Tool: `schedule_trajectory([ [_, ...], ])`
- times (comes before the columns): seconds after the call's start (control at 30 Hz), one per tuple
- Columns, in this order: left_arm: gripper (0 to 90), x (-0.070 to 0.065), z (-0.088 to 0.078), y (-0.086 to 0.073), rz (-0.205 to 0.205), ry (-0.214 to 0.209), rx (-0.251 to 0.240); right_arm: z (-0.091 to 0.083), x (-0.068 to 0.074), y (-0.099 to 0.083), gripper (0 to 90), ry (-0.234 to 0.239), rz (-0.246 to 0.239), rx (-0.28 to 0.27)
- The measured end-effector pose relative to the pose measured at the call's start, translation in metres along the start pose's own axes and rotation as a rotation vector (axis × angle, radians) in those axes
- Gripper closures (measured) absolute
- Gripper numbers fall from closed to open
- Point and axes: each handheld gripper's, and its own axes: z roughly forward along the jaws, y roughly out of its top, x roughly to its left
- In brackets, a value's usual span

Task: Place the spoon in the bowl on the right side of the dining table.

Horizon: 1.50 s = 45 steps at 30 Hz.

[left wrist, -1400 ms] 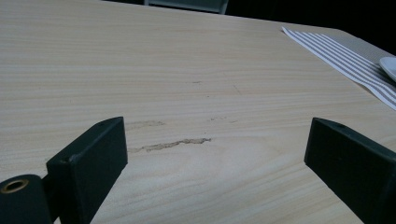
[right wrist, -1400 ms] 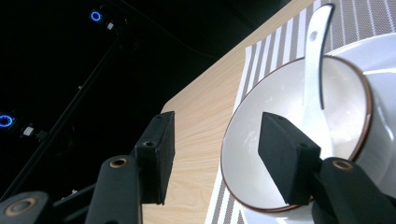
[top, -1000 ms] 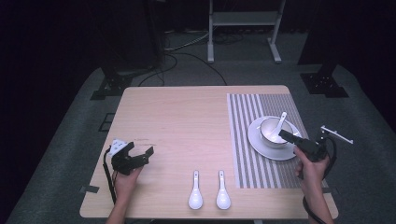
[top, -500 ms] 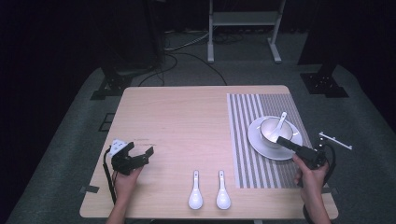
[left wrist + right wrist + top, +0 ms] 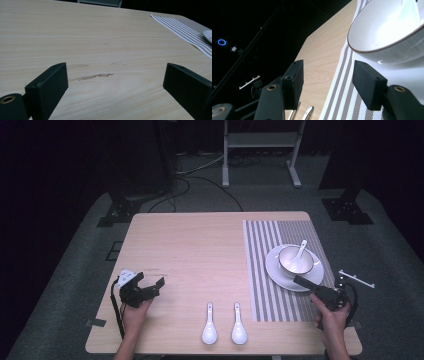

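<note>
Lying side by side near front edge: two loose spoons (image 5: 209,330) (image 5: 238,330), handles pointing away from person, between both hands. Left gripper (image 5: 148,289) jaws wide apart, empty, over bare table (image 5: 200,245). Right gripper (image 5: 327,82) jaws parted, empty, just beside plate (image 5: 280,275) under bowl (image 5: 292,260); third spoon (image 5: 300,251) inside bowl. Likely nearer to right gripper: right-hand spoon.

Right hand-held gripper (image 5: 303,281) nearer table edge.

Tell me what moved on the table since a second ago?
The right gripper drew back from the bowl toward the person and the near rim of the plate. Its jaws are open with nothing between them. The left gripper, the spoon in the bowl and the two spoons on the table stayed put.
</note>
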Motion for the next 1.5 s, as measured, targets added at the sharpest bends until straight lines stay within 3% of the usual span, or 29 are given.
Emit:
schedule_trajectory([
  [1.0, 4.7, -0.001, -0.001, 0.000, 0.003, 0.000, 0.001, 0.001, 0.012, -0.040, 40.3, 0.019, -0.063, 0.068],
  [1.5, 4.7, -0.001, 0.000, 0.000, 0.008, -0.001, 0.002, -0.001, 0.010, -0.055, 39.9, 0.011, -0.072, 0.087],
])
